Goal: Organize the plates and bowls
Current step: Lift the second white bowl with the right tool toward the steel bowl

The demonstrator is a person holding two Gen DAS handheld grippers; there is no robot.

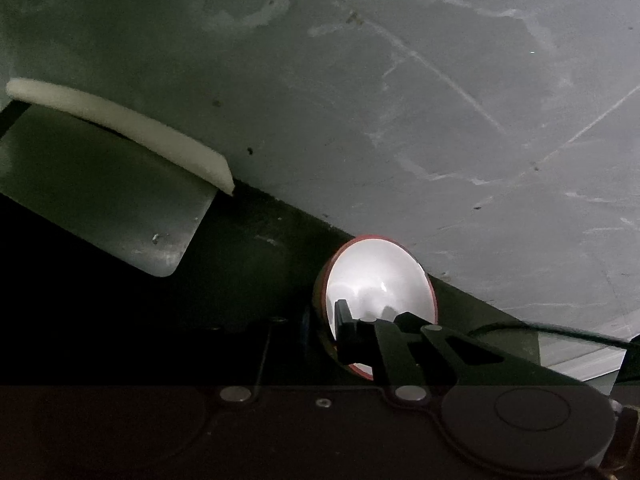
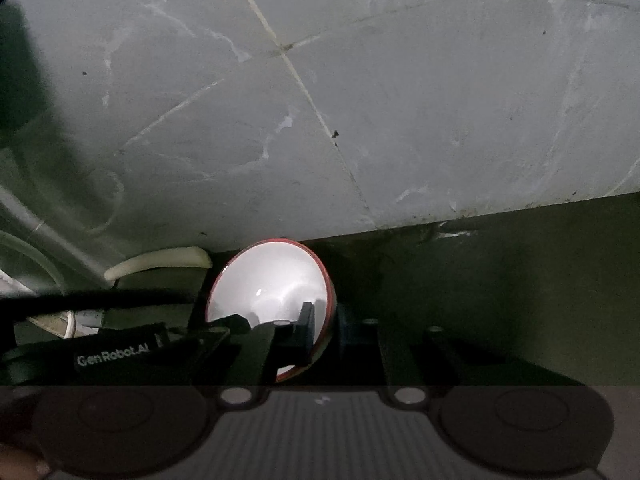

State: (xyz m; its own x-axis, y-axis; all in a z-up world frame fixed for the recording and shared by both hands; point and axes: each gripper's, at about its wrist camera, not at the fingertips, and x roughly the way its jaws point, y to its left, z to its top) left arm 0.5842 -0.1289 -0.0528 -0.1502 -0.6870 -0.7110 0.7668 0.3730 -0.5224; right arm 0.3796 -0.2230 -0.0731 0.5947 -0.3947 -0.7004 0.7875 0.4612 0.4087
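Slippage threatened: left claw (image 1: 347, 332) and right claw (image 2: 310, 330) each pinched the red-rimmed white bowl (image 1: 376, 276) by its thin rim, tilted.

bowl (image 2: 276, 284): white inside w/ red rim, tipped on its side, opening facing the cam
right gripper (image 2: 320, 330): dark fingers clamped on bowl's rim, one finger (image 2: 305, 328) inside, other outside
left gripper (image 2: 120, 350): low left, body reads "GenRobot.AI", jaw state unclear
floor (image 2: 360, 100): grey slabs, scuffed, pale seams crossing
hose (image 2: 160, 264): cream, left of bowl
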